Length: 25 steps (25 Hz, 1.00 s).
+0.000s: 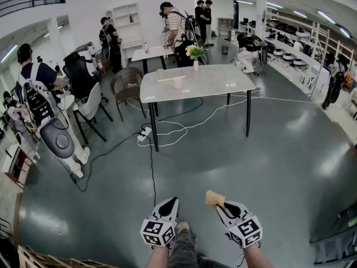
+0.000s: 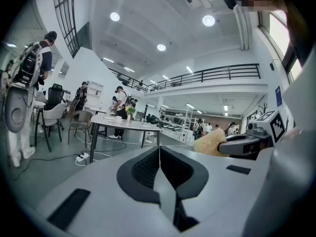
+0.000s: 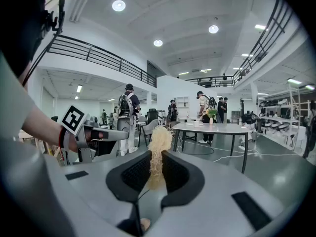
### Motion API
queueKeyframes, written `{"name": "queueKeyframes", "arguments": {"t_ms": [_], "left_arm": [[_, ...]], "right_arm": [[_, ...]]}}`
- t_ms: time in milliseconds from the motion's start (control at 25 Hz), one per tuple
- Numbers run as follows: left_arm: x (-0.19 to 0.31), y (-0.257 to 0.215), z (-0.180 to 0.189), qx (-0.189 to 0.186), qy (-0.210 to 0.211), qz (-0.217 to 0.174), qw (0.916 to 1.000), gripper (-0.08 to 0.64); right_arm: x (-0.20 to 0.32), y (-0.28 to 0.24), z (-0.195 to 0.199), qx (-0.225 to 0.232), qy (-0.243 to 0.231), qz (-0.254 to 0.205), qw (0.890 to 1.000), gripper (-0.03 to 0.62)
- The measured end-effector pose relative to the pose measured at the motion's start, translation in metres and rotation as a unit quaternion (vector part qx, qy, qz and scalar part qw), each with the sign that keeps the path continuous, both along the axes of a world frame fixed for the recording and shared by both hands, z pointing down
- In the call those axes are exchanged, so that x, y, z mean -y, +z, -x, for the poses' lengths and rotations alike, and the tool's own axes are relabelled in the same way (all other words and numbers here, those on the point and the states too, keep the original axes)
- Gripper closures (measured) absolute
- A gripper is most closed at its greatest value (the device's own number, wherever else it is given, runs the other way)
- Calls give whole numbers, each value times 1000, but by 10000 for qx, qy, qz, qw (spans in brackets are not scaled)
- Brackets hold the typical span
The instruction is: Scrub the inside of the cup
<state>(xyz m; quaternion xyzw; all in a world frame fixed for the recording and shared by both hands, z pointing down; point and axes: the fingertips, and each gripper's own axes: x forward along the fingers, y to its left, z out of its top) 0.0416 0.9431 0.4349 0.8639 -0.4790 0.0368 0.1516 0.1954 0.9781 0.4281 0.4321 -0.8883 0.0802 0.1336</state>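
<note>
White cup is sitting left of centre on the table, well apart from the right gripper, which is pinching a yellow sponge. Left gripper is hanging closed on nothing. Scrubbing with the cup unsteadied is likely risking a tip toward the near edge. Cables are trailing across the glossy grey floor of a busy hall.

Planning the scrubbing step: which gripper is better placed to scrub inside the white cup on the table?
Right: the right gripper holds the pale yellow fluffy sponge; the left gripper is shut and empty.
</note>
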Motion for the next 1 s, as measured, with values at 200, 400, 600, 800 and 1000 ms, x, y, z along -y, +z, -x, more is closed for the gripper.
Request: {"name": "queueKeyframes", "arguments": {"t_ms": [200, 400, 600, 800, 1000], "left_arm": [[43, -14, 2, -22, -8, -91, 10000, 541], [114, -10, 10, -27, 83, -56, 9999, 541], [173, -11, 13, 27, 274, -18, 9996, 541], [226, -2, 26, 91, 415, 44, 9991, 541], [275, 12, 53, 39, 394, 115, 9991, 541]], "right_arm": [[43, -9, 3, -50, 1, -25, 10000, 532], [112, -8, 18, -102, -4, -9, 9999, 532], [172, -10, 31, -84, 42, 37, 9999, 532], [225, -6, 41, -64, 239, 97, 9996, 532], [272, 4, 55, 45, 450, 100, 9989, 532]]}}
